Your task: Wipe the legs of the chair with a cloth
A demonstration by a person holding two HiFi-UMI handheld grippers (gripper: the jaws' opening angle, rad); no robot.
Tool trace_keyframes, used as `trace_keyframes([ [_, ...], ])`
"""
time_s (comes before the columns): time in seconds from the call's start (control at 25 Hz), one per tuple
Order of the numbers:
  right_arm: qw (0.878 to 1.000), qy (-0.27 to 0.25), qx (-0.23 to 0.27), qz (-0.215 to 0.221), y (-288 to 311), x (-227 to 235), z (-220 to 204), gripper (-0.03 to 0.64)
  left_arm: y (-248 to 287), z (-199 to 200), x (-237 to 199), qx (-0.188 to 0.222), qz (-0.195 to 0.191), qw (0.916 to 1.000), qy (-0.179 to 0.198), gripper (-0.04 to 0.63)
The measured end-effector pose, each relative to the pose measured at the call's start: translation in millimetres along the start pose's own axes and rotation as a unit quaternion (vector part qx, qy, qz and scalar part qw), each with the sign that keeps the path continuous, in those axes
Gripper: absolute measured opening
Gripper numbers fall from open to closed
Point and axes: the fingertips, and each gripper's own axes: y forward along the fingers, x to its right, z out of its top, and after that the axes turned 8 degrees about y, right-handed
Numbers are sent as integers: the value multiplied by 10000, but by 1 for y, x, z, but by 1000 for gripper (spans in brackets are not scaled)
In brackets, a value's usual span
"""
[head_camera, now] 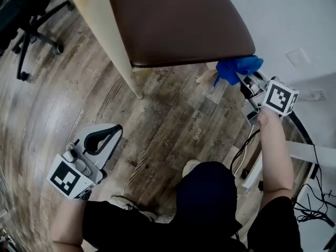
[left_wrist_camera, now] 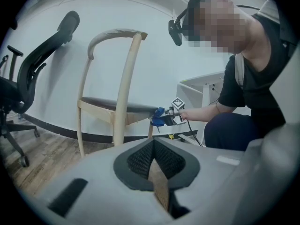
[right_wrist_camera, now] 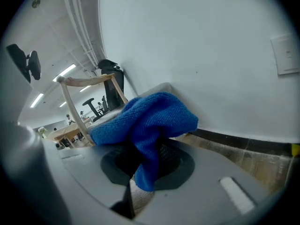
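Observation:
The chair has a brown seat and pale wooden legs; one leg runs down to the floor at centre, another leg shows under the seat's right corner. My right gripper is shut on a blue cloth, held against that right seat corner by the top of the leg. In the right gripper view the cloth bulges out over the jaws and hides the fingertips. My left gripper hovers low over the floor at the left, shut and empty, away from the chair.
A black office chair stands at the upper left on the wood floor. The white wall with a wall plate is close behind the chair. A white frame and cables lie at the right.

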Motion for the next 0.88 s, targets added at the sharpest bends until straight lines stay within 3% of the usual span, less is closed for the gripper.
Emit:
trace_keyframes([
  [0.56,9971,646,-397,4,56,76,-87,64,-11,-27,-3,-490,129,9987,-63,-3],
  [0.88,9855,1249,-1023,-520,104,158,-179,64,-15,-36,-7,-639,245,9973,-250,-2],
])
